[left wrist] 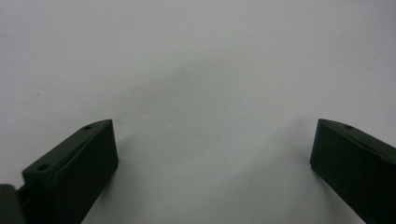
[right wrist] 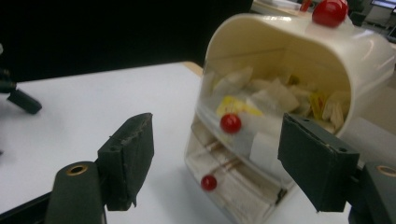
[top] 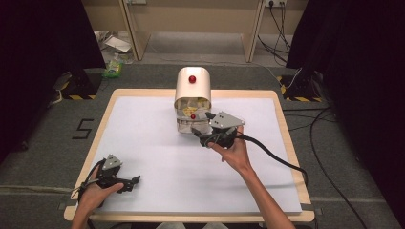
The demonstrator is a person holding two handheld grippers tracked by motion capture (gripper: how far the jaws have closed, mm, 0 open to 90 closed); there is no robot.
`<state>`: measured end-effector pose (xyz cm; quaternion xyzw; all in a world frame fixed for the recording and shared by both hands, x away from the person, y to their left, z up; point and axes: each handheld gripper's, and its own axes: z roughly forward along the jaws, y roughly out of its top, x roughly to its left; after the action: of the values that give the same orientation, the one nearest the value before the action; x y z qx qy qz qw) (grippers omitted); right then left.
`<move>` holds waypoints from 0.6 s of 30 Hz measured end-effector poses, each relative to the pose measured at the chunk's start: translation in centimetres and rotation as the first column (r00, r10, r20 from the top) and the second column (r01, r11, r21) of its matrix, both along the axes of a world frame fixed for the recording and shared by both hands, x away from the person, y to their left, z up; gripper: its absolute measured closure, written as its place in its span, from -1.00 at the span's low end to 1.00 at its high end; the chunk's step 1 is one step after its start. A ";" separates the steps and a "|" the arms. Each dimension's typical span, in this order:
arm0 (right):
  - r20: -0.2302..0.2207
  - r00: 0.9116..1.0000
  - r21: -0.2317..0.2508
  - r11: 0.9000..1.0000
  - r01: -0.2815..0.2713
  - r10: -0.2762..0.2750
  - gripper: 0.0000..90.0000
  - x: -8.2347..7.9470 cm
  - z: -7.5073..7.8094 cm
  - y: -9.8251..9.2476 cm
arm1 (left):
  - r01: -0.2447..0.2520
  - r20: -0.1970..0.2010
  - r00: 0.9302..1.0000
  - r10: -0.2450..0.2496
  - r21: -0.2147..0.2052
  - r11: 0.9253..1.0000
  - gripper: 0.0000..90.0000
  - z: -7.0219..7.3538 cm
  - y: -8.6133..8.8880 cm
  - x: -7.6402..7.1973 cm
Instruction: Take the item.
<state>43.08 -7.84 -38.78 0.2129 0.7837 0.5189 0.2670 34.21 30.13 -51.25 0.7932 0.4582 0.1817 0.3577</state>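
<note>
A cream, round-topped box (top: 192,93) stands at the far middle of the white table, with a red knob on top (top: 192,79). Its clear front (right wrist: 261,116) shows several sachets, a red knob (right wrist: 230,123) on the upper flap and another (right wrist: 208,182) on the lower drawer. My right gripper (top: 201,130) is open just in front of the box, its jaws either side of the front in the right gripper view (right wrist: 217,156). My left gripper (top: 133,182) rests open near the front left of the table, with nothing between its jaws (left wrist: 212,149).
The white sheet (top: 157,157) covers a wooden-edged table. A black cable (top: 272,155) trails from the right gripper across the table's right side. A green bottle (top: 113,67) and papers lie on the floor beyond the table. Dark curtains hang at both sides.
</note>
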 end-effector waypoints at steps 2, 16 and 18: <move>0.010 1.000 0.005 1.000 -0.001 0.001 -0.39 0.6 0.3 0.6 | 0.000 0.000 1.000 0.000 0.000 1.000 -1.00 0.0 0.0 0.0; -0.006 1.000 -0.049 0.999 -0.010 0.010 -0.39 3.9 0.1 3.2 | 0.001 0.000 1.000 -0.001 0.000 1.000 -1.00 0.0 0.0 0.0; -0.020 1.000 -0.045 0.999 -0.001 0.000 -0.39 4.2 -0.1 3.3 | 0.001 0.000 1.000 -0.001 0.000 1.000 -1.00 0.0 0.0 0.0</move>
<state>47.28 -4.57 -38.84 0.2119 0.7979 0.4989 0.2638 34.21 30.14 -51.25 0.7933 0.4580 0.1815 0.3577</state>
